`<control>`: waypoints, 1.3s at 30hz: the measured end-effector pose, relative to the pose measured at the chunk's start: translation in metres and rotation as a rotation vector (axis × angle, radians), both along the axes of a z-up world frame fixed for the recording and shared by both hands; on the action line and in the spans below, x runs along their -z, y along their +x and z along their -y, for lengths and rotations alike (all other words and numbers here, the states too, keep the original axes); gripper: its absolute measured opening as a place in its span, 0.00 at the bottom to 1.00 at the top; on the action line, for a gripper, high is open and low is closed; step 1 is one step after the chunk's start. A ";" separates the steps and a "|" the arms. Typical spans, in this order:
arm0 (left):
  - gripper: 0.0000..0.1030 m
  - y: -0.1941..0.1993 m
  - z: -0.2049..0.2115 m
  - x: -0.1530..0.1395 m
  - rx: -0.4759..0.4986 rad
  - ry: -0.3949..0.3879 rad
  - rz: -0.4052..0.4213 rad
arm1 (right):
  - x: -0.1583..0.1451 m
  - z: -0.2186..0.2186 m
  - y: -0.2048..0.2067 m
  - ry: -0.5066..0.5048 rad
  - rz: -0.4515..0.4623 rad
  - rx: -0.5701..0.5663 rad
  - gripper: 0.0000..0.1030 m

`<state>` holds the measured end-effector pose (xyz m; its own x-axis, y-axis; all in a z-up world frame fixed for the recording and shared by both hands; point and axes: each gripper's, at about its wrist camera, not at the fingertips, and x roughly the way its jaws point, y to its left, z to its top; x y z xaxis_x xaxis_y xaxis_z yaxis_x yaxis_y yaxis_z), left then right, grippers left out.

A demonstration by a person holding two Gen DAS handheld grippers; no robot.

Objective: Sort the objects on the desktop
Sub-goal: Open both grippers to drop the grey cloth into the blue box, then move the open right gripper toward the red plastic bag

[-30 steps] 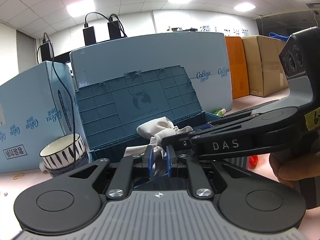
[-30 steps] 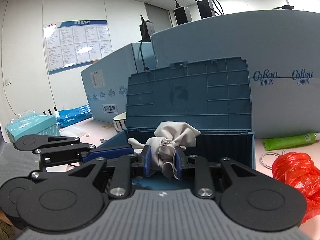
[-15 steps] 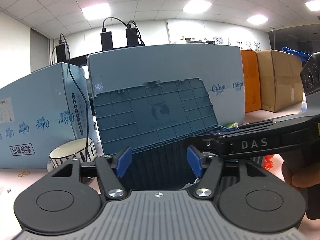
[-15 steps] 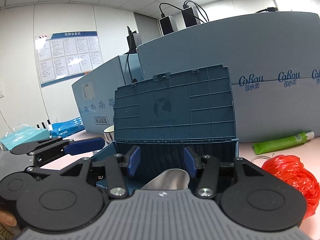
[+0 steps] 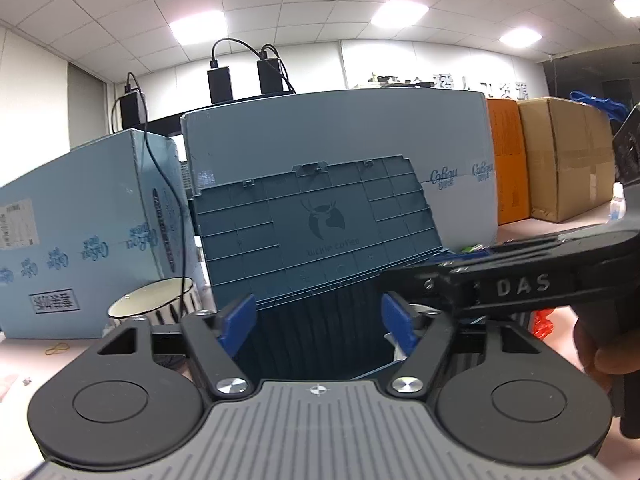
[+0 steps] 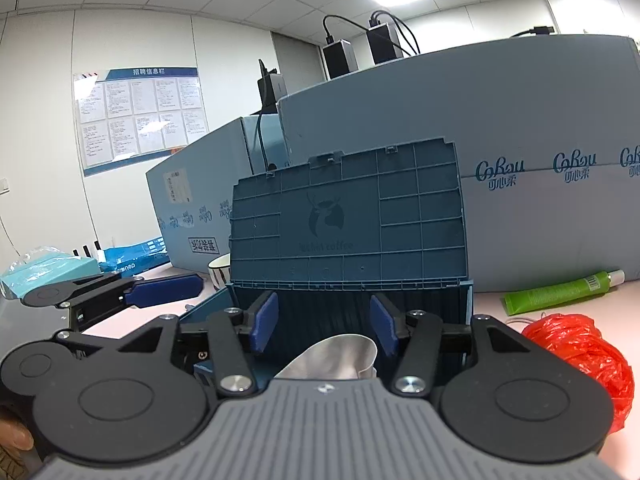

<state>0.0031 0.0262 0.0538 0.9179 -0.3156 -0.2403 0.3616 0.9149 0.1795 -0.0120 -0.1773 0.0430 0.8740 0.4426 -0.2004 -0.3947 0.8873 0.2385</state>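
From the left wrist camera, your left gripper (image 5: 318, 320) sat with its blue pads spread wide and nothing between them, aimed into the open blue storage box (image 5: 320, 320). The box's ribbed lid (image 5: 316, 236) stood upright behind it, leaning toward the pale blue cartons (image 5: 340, 140). A striped bowl (image 5: 154, 304) stood left of the box, with a rubber band (image 5: 58, 347) on the pink desk (image 5: 24, 360) nearer you. Your right gripper (image 5: 520, 286) crossed in from the right, its body partly blocking the box's right rim, and your fingers (image 5: 604, 350) wrapped its handle.

From the right wrist camera, your right gripper (image 6: 324, 322) was likewise spread apart and empty, held level over the box (image 6: 440, 300). A shiny metal scoop-like thing (image 6: 340, 354) lay inside, just below the pads. To the right, a green tube (image 6: 560, 292) lay on the desk and a crumpled red plastic bag (image 6: 580, 356) sat near the box corner. Your left gripper (image 6: 160, 290) reached in from the left, beside the box.
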 end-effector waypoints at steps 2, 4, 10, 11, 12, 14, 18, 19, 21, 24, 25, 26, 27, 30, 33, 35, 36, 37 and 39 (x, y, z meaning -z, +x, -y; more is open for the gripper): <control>0.80 -0.005 0.003 0.002 -0.004 0.020 0.022 | -0.001 0.000 -0.003 0.005 0.019 0.007 0.73; 0.80 -0.010 0.007 0.004 -0.027 0.057 0.040 | -0.002 0.000 -0.006 0.011 0.034 -0.004 0.73; 0.90 -0.016 0.012 0.004 -0.074 0.081 0.037 | -0.003 -0.005 -0.015 -0.002 0.070 -0.014 0.84; 0.91 -0.018 0.013 0.003 -0.075 0.077 0.038 | -0.003 -0.005 -0.018 0.000 0.082 -0.013 0.89; 0.91 -0.020 0.013 0.003 -0.076 0.074 0.040 | -0.003 -0.005 -0.021 0.005 0.098 -0.013 0.91; 0.93 -0.024 0.015 0.001 -0.078 0.067 0.042 | -0.003 -0.004 -0.028 0.011 0.136 -0.006 0.95; 0.97 -0.032 0.017 -0.002 -0.082 0.052 0.048 | -0.003 -0.004 -0.037 -0.002 0.168 0.013 0.99; 0.98 -0.034 0.018 -0.003 -0.083 0.049 0.049 | -0.003 -0.004 -0.038 -0.006 0.171 0.014 0.99; 0.99 -0.038 0.019 -0.004 -0.085 0.042 0.052 | -0.002 -0.004 -0.041 -0.012 0.177 0.017 1.00; 0.99 -0.044 0.022 -0.006 -0.087 0.032 0.055 | -0.001 -0.004 -0.043 -0.016 0.176 0.025 1.00; 0.99 -0.046 0.023 -0.006 -0.088 0.032 0.054 | -0.001 -0.004 -0.044 -0.017 0.175 0.026 1.00; 0.99 -0.047 0.024 -0.006 -0.088 0.031 0.051 | -0.001 -0.003 -0.046 -0.017 0.173 0.027 1.00; 0.99 -0.049 0.026 -0.006 -0.087 0.030 0.048 | -0.001 -0.002 -0.047 -0.016 0.171 0.028 1.00; 0.99 -0.055 0.029 -0.006 -0.086 0.025 0.043 | -0.001 0.001 -0.053 -0.008 0.169 0.033 1.00; 0.99 -0.063 0.033 -0.007 -0.085 0.020 0.044 | 0.000 0.005 -0.060 0.009 0.162 0.033 1.00; 0.99 -0.069 0.036 -0.007 -0.081 0.022 0.046 | 0.000 0.008 -0.066 0.018 0.156 0.034 1.00; 0.99 -0.072 0.038 -0.006 -0.079 0.023 0.046 | 0.001 0.010 -0.069 0.022 0.153 0.036 1.00; 0.99 -0.075 0.040 -0.006 -0.075 0.026 0.047 | 0.001 0.012 -0.071 0.027 0.148 0.036 1.00; 0.99 -0.081 0.045 -0.005 -0.070 0.031 0.049 | 0.003 0.016 -0.076 0.035 0.135 0.036 1.00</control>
